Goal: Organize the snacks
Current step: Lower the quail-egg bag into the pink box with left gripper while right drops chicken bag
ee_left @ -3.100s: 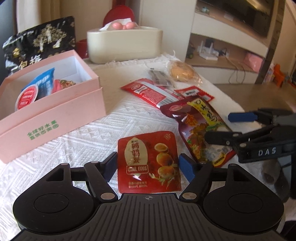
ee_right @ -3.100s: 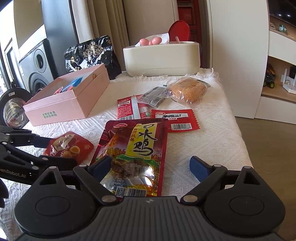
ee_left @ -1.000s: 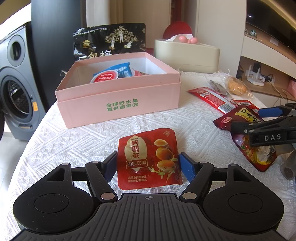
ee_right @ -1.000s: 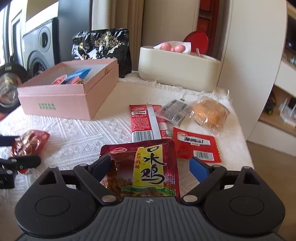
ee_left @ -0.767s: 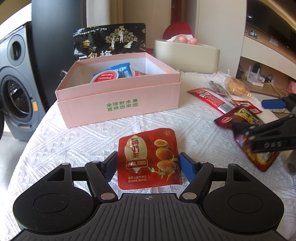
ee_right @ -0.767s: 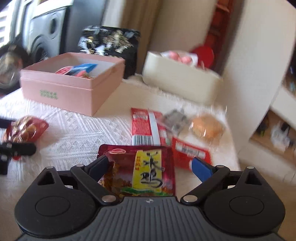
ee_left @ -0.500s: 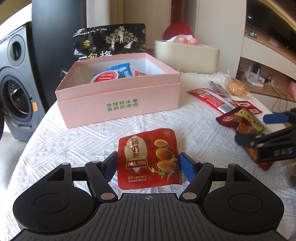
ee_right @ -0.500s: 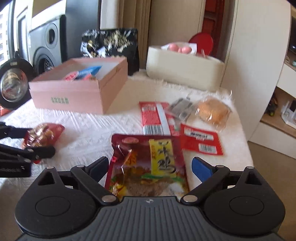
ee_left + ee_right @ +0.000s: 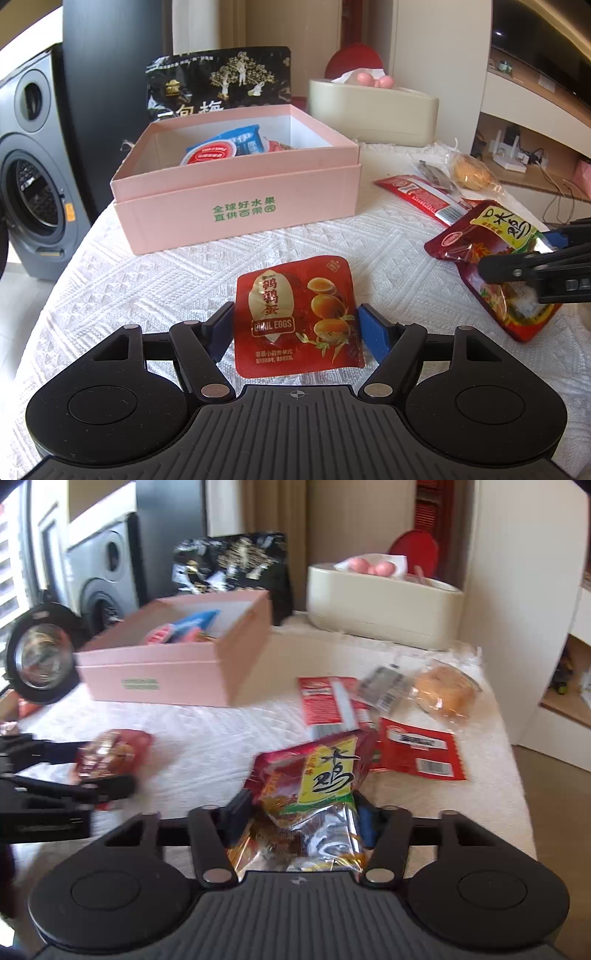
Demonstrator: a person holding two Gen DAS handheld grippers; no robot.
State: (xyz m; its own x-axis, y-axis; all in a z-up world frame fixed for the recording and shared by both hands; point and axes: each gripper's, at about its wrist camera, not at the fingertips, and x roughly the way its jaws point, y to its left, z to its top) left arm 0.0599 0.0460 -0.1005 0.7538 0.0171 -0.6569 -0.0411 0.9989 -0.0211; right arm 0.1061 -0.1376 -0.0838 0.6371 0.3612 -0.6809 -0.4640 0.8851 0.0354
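My left gripper (image 9: pixel 295 326) is shut on a red quail egg pouch (image 9: pixel 297 314) and holds it in front of the open pink box (image 9: pixel 240 206), which holds a blue packet and other snacks. My right gripper (image 9: pixel 301 812) is shut on a dark red chicken snack pouch with a yellow label (image 9: pixel 314 786), crumpled and tilted up off the cloth. That pouch (image 9: pixel 491 254) and the right gripper's fingers (image 9: pixel 517 271) show at the right of the left wrist view. The pink box (image 9: pixel 177 668) stands to the left of the right gripper.
On the white cloth lie a long red packet (image 9: pixel 325 705), a flat red packet (image 9: pixel 417 753), a grey sachet (image 9: pixel 384 686) and a wrapped bun (image 9: pixel 443 694). A cream tissue box (image 9: pixel 384 605) and a black bag (image 9: pixel 229 565) stand behind. A washing machine (image 9: pixel 26 166) stands off the table's left.
My right gripper has closed on the chicken pouch and lifted its front end off the cloth. My left gripper has held still with the quail egg pouch.
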